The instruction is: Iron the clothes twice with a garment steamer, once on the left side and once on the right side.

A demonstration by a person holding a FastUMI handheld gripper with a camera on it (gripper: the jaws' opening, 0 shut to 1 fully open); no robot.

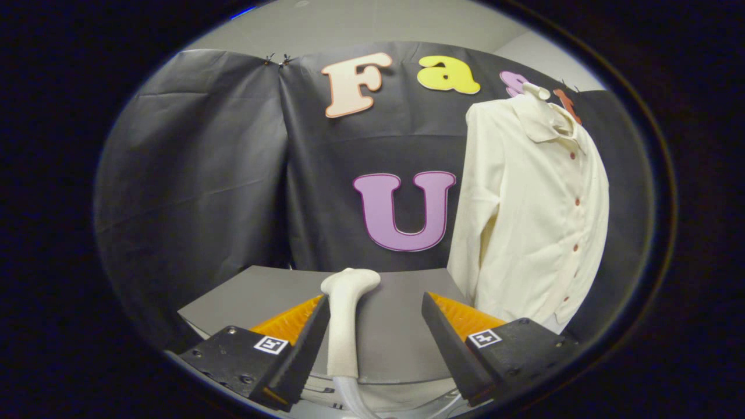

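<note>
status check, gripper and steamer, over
Gripper open, steamer handle between its fingers, against one finger, not clamped. Shirt hanging beyond, buttoned, untouched. Nothing between steamer and shirt.

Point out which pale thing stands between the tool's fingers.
The steamer handle, upright between the open tool fingers, against one of them. The cream shirt hangs beyond, off to one side.

The steamer (347, 314) stands on the desk (396, 331) between the parted gripper (375, 326) fingers, nearer the left one; the shirt (529, 209) hangs beyond, to the right.
</note>
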